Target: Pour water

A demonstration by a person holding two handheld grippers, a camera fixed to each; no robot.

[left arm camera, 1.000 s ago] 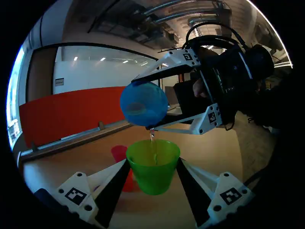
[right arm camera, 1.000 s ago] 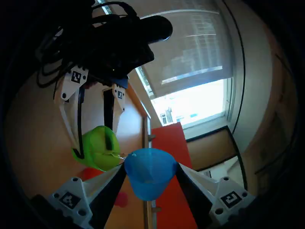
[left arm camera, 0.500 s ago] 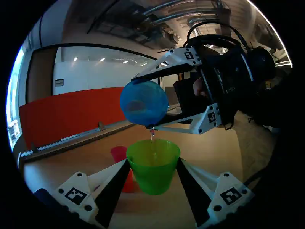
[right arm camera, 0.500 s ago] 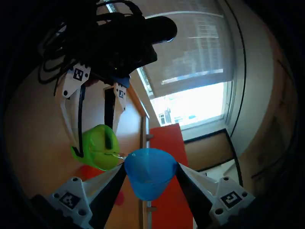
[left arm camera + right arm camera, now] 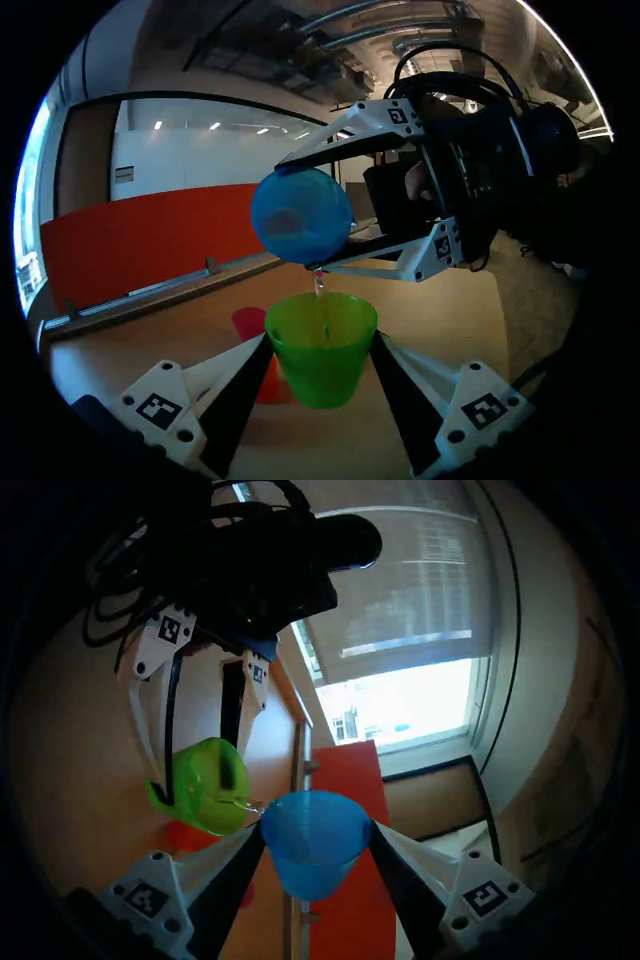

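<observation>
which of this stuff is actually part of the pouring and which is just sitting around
In the job: blue cup tipped in the right gripper; green cup in the left gripper; thin water stream falling between them.
Lying about: red cup on the table; orange wall panel.

In the right gripper view the window (image 5: 400,712) ahead of the fingers is blown out white; the left gripper (image 5: 196,788) above is backlit, near black. The left gripper view is dimmer, evenly lit by lamps (image 5: 216,126) far ahead. Green cup (image 5: 322,348) and blue cup (image 5: 314,842) are sharp; straight lines bow toward the edges.
</observation>
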